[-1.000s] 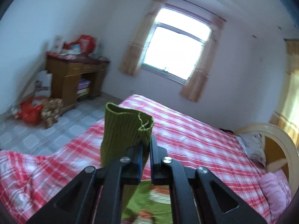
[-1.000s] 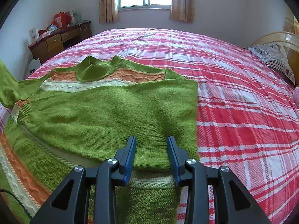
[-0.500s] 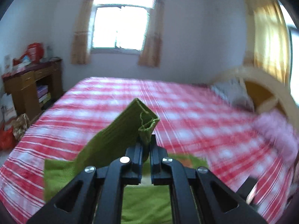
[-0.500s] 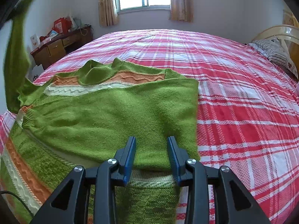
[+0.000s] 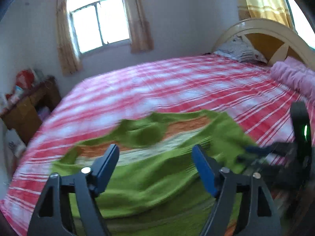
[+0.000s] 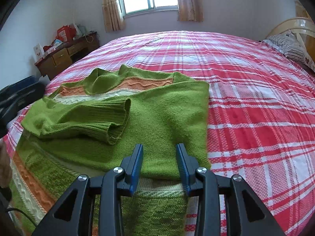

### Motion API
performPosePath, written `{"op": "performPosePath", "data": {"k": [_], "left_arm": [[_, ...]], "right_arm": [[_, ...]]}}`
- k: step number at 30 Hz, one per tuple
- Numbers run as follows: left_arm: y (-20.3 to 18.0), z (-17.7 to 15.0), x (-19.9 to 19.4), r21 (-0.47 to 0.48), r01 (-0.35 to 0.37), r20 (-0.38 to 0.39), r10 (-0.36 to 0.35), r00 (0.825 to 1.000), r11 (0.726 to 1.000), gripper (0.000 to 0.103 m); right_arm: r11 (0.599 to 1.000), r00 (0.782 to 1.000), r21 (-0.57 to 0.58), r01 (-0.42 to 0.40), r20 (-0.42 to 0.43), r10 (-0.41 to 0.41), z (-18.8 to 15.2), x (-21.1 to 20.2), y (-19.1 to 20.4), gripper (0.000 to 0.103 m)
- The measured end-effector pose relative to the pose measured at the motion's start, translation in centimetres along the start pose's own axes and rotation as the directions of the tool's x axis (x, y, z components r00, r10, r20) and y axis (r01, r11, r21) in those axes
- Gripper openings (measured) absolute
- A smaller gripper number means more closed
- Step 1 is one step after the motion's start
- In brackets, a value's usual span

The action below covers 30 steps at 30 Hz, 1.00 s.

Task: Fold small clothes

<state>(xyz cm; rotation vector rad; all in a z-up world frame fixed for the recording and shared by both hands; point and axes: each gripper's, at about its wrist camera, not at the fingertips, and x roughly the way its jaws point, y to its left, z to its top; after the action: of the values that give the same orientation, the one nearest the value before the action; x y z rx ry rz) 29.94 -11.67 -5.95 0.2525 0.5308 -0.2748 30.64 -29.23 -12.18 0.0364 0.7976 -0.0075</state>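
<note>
the left gripper (image 5: 155,167) is opening with nothing between its jaws; the sleeve (image 6: 92,118) lies folded across the sweater (image 6: 167,118). the right gripper (image 6: 159,161) has jaws partly apart, empty. next probably fold the bottom up.

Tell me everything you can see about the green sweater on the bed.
The green sweater is a knitted pullover with orange and cream cable-pattern bands across the chest and along the hem. It lies flat on the red plaid bedsheet, neck opening toward the window. Its right side is folded in, leaving a straight edge, and one sleeve lies across the body, ribbed cuff open and slightly rumpled. The right gripper hovers over the folded layer's near edge; the left gripper is opening above it, holding nothing.
</note>
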Motion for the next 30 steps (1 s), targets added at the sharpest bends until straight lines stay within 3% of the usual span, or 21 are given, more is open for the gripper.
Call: {"op": "performPosePath", "data": {"k": [4, 6, 8, 11, 14, 17, 21, 23, 24, 28, 30], "left_arm": [[5.5, -3.6, -0.5, 0.032, -0.172, -0.045, 0.173, 0.984, 0.985, 0.088], [8.6, -5.8, -0.8, 0.022, -0.237, -0.097, 0.238, 0.966, 0.971, 0.088], [11.1, -7.7, -0.7, 0.006, -0.289, -0.162, 0.286, 0.944, 0.957, 0.088], [12.7, -9.6, -0.3, 0.001, -0.302, -0.228, 0.294, 0.928, 0.953, 0.089], [13.3, -10.2, 0.6, 0.001, -0.316, -0.243, 0.307, 0.92, 0.949, 0.093], [14.0, -9.6, 2.0, -0.04, -0.331, -0.246, 0.312, 0.918, 0.943, 0.093], [14.6, -9.2, 2.8, -0.06, -0.351, -0.246, 0.327, 0.912, 0.934, 0.094], [15.2, -9.5, 3.8, -0.058, -0.39, -0.274, 0.361, 0.891, 0.919, 0.103], [15.7, -9.7, 4.0, -0.075, -0.39, -0.287, 0.354, 0.89, 0.918, 0.103], [16.7, -10.1, 3.7, -0.131, -0.406, -0.301, 0.353, 0.886, 0.904, 0.103], [16.6, -10.2, 3.6, -0.139, -0.407, -0.296, 0.354, 0.887, 0.903, 0.103]], "right_arm": [[1.0, 1.0, 0.0, 0.0, 0.0, 0.0, 0.0, 0.0, 0.0, 0.036], [1.0, 1.0, -0.003, 0.002, 0.0, -0.002, 0.0, 0.1, 0.1, 0.037], [1.0, 1.0, -0.006, -0.015, -0.003, 0.015, 0.0, 0.0, 0.1, 0.045], [0.997, 0.998, 0.021, -0.07, 0.0, 0.07, 0.3, -0.4, -0.4, 0.049], [0.986, 0.992, 0.111, -0.125, 0.018, 0.123, 1.5, -1.4, -0.9, 0.049], [0.98, 0.985, 0.108, -0.17, 0.002, 0.171, 3.5, -1.3, 0.4, 0.049], [0.989, 0.987, 0.069, -0.13, -0.082, 0.136, 5.5, 1.7, 2.4, 0.049], [0.993, 0.988, 0.045, -0.107, -0.109, 0.111, 5.9, 3.3, 3.3, 0.049], [0.995, 0.986, 0.026, -0.1, -0.132, 0.102, 6.0, 4.3, 3.8, 0.049], [0.993, 0.984, -0.023, -0.114, -0.137, 0.11, 5.8, 5.4, 5.0, 0.014], [0.992, 0.988, -0.054, -0.113, -0.112, 0.107, 5.8, 4.3, 5.4, 0.007]]}}
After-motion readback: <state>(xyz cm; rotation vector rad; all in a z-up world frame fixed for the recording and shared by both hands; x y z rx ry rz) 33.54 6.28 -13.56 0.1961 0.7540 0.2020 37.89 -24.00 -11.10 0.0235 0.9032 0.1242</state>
